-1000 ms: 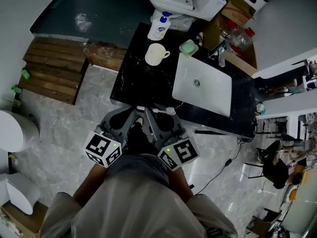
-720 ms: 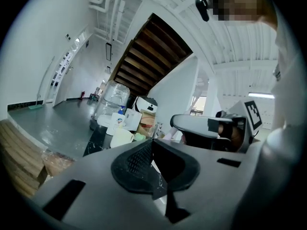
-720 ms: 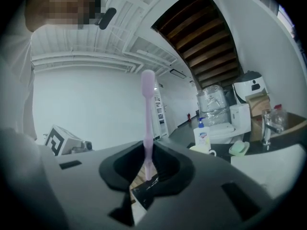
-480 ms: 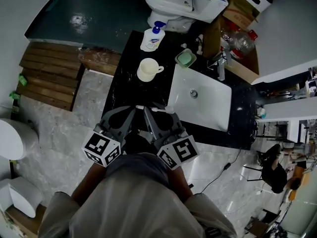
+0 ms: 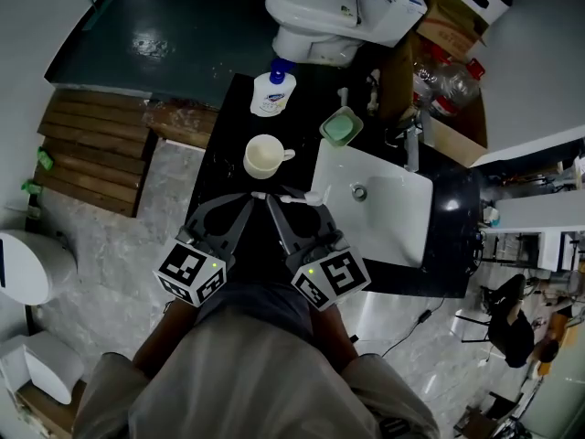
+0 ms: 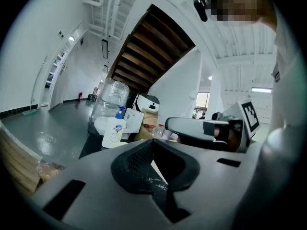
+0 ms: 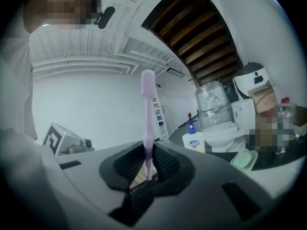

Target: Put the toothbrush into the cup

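Left gripper (image 6: 156,165) carries nothing, its jaws almost together. Right gripper (image 7: 146,169) pinches the toothbrush (image 7: 147,110) low on its handle, the rest jutting beyond the pads. It looks light, stiff and slick, so a firm handle-end hold suits. The cup (image 5: 263,157) stands just ahead, slightly leftward.

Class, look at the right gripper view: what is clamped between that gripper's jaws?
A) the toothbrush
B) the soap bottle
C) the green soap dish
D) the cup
A: the right gripper is closed on the toothbrush, whose pale handle stands up from between its jaws.
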{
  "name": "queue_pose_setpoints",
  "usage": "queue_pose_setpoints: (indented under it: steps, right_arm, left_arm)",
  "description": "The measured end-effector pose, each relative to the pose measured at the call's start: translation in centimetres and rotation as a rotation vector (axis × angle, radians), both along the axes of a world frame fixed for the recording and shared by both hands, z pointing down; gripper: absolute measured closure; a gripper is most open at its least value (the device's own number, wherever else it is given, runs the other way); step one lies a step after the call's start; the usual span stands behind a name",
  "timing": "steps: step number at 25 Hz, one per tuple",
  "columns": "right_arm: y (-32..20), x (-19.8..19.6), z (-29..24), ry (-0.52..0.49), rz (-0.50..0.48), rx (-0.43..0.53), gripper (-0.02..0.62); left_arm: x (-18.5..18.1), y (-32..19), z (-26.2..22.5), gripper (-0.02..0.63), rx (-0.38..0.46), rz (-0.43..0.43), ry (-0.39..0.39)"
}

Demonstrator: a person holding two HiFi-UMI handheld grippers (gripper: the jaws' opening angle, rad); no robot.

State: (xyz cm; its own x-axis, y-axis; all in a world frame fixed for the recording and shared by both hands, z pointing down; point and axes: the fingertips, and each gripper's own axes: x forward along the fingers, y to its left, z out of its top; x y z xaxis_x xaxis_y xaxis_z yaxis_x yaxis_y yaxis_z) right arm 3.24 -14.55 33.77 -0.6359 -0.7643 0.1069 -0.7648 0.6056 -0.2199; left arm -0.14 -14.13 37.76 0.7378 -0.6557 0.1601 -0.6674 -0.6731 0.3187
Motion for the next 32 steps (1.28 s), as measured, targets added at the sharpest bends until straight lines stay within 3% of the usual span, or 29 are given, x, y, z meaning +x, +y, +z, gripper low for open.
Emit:
queue_pose_setpoints:
  steps: [5,9,18,32]
  right_arm:
    - [-1.8,0.1,-0.7,-0.01,-0.017,0.012,0.537]
    - [-3.3,0.4,-1.1,-0.034,0.042,0.039,0.537]
    - [-6.5,0.6,-0.1,0.014,0.152,0.011,0.537]
    - [-8.5,0.2,2.8,0.101,0.14,-0.045,0.537]
  left_arm:
    - [0.0,-1.6,-0.8,0.597,0.006,-0.025,0.013]
    - [-0.5,-3.4,-0.9,0.597,-0.004,-0.037,0.058]
    - [-1.3,-6.2,0.6,0.595,-0.031,0.07,0.062]
    - [-2.3,-7.8,3.0,0.597,-0.084,0.062,0.094]
